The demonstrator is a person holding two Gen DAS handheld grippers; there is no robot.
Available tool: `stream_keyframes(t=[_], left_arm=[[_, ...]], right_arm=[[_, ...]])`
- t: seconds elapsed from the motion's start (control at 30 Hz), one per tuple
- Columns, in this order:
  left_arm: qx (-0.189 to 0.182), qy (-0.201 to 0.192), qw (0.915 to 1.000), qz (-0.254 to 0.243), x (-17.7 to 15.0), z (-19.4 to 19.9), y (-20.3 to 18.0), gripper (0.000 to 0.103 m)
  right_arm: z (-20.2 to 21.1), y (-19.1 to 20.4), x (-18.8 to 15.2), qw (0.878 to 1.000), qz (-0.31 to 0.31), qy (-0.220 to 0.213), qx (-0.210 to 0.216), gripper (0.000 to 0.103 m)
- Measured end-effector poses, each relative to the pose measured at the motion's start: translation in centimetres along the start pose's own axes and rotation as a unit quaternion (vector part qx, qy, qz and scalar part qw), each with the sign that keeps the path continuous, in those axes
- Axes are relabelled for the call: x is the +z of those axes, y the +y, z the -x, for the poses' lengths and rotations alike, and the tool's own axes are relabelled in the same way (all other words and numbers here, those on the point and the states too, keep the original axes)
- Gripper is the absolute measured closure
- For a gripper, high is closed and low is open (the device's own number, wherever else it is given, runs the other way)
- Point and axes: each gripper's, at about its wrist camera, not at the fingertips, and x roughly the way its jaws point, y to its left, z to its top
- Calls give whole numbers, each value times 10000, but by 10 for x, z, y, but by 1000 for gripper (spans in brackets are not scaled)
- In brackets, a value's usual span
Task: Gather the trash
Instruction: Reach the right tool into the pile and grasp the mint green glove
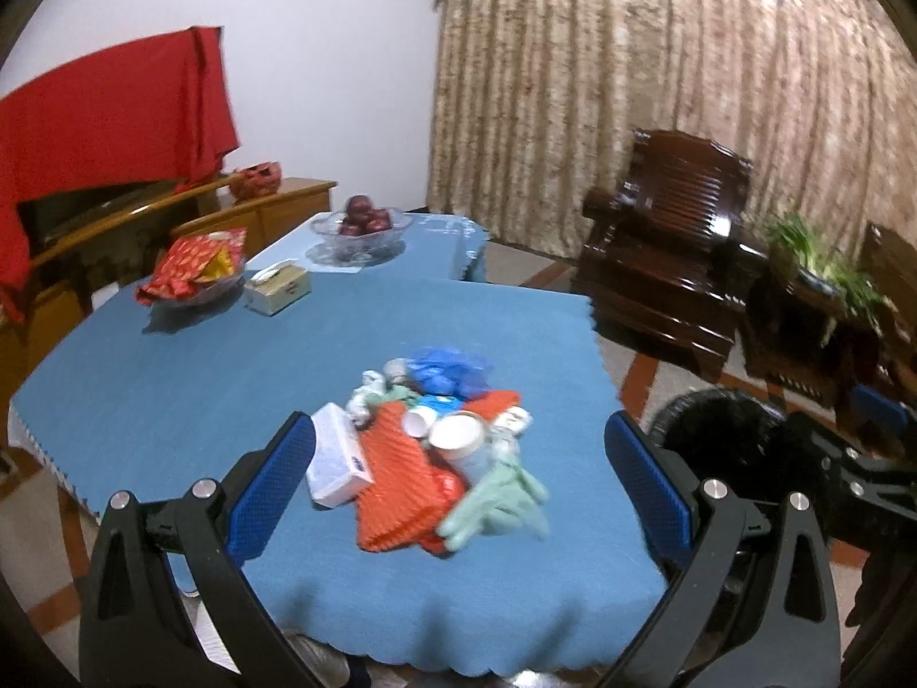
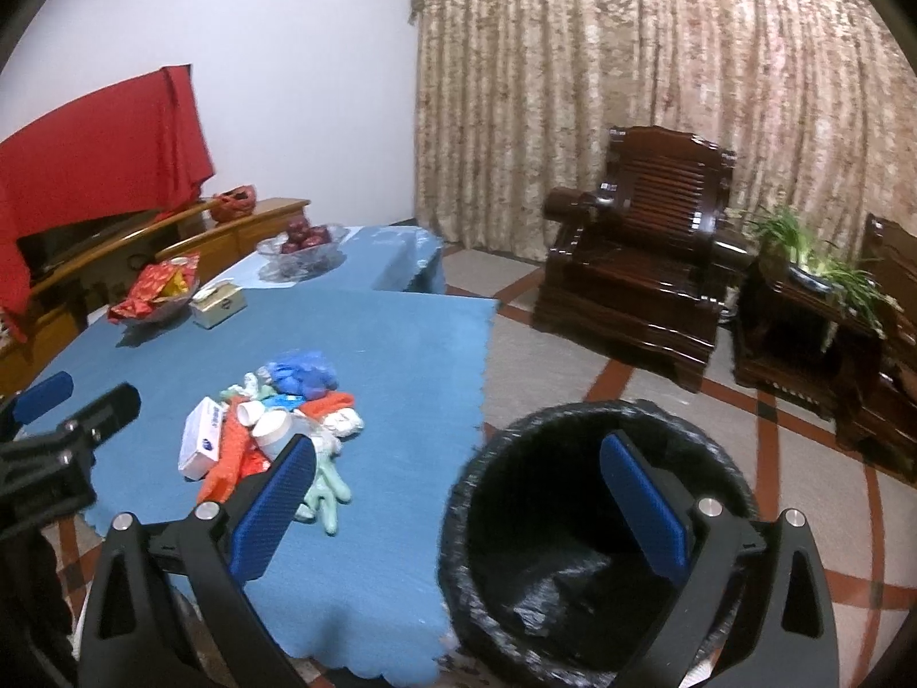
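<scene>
Blue cloth carries the trash pile (image 1: 435,447) near the table edge closest to you, untouched, so you are at the first pick. Your left gripper (image 1: 458,493) hangs above it, wide open and empty. Your right gripper (image 2: 458,504), likewise spread and empty, hovers over the black-lined bin (image 2: 596,539) just beside that pile's table; lower the left one onto the white box (image 1: 338,461).

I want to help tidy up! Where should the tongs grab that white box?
Grab the white box across its narrow width at the near end, coming from above with the left tongs. That end sticks out onto bare tablecloth; its other side leans against the orange bag.
</scene>
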Motion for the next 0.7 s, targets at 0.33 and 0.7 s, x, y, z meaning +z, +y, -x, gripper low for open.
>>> stream_keyframes(t=[0.33,0.7], left_arm=[[713,211,9972,69,-12,-39,58,5],[809,620,9947,155,-37,-88,82,5]], right_arm=[[-63,39,2,9966,301,226,728,7],[-162,67,-31,9892,337,1054,959,20]])
